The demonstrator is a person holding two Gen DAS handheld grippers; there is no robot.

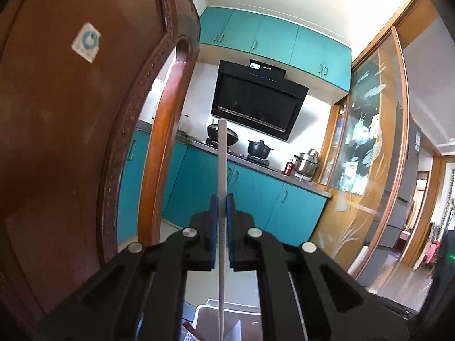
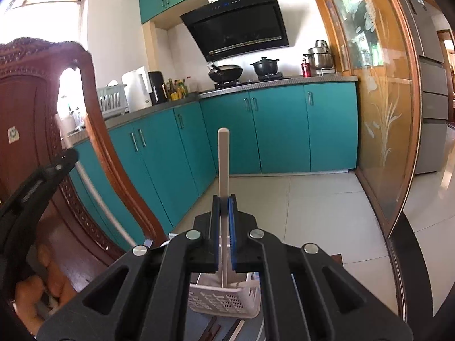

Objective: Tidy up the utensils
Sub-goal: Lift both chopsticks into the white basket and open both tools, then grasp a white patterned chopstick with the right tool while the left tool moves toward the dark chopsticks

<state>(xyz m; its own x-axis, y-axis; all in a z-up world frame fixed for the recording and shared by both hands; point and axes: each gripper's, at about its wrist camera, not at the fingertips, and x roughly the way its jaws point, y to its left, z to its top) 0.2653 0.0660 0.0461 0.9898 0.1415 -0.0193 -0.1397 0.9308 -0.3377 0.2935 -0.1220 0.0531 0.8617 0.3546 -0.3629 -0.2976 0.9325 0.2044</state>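
i have both grippers closed tight, each one on a thin white utensil that stands upright between the blue pads. the left gripper (image 1: 221, 199) holds a long white stick (image 1: 222, 170), maybe a chopstick, and its lower end hangs over the white basket (image 1: 247, 316) at the bottom of the picture. the right gripper (image 2: 224, 199) holds a flat white handle (image 2: 223, 159), and its lower end goes down into the white perforated basket (image 2: 224, 298) below it. which kind of utensil this is i cannot tell, the working end is hidden.

what can go wrong, in my judgement: the pads grip each utensil on a narrow part, so it may turn or slide when i lower it. the carved wooden chair (image 1: 85, 142) is very close on the left side, and the left gripper could knock on it. if i release too high, the utensil may bounce out of the basket.

the right view shows the basket holes, some dark flat pieces (image 2: 213, 328) lying beside it, the other gripper and a hand (image 2: 34, 292) at the left edge. the left view shows only a small white corner of the basket, but it shows better how near the chair is.
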